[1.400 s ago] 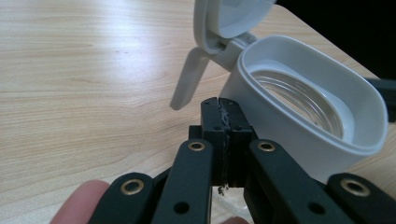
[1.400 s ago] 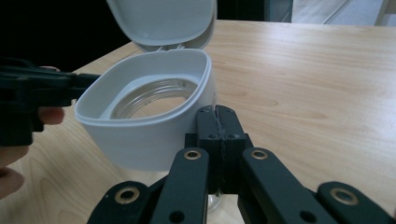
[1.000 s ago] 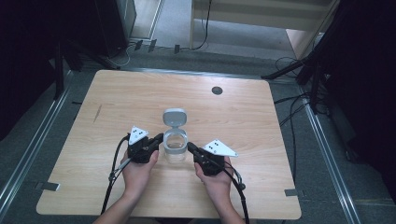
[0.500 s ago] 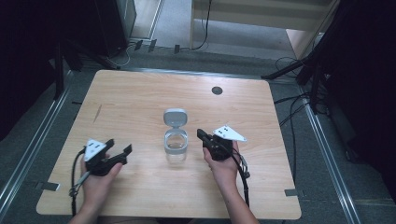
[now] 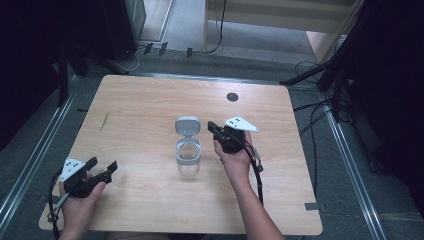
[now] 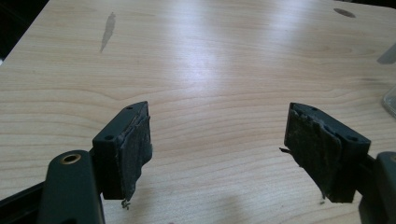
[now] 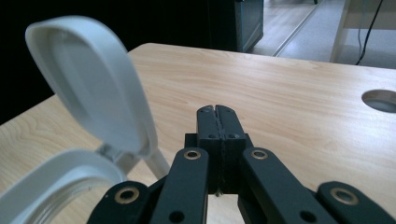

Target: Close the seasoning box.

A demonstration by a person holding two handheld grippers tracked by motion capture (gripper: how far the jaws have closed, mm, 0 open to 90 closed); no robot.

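- Standing at the middle of the wooden table (image 5: 150,100) is a clear jar (image 5: 188,159) with a white flip lid (image 5: 187,125), and the lid is swung up and back, leaving the mouth open.
- A second ago both tools flanked the jar at the centre of the high view; now the left tool (image 5: 102,168) has drawn away to the lower left of the frame, well apart from the jar.
- Its jaws are spread wide and hold nothing; in the left gripper view the worn pads (image 6: 137,149) frame bare wood, with an edge of the jar just entering at the right border.
- The right tool (image 5: 214,128) has shifted up along the jar's right side and now sits just beside the raised lid, right of centre.
- Its jaws are pressed together and pinch nothing; the right gripper view looks past the closed tips (image 7: 218,116) with the lid (image 7: 91,84) standing tilted in the upper left and the jar's white rim (image 7: 56,182) at lower left.
- My reading: the left hand's job of steadying the jar is done, and the right tool seems placed to nudge the lid, probably to push it down shut.
- With no hand bracing it, the jar could slide or tip under a sideways push.
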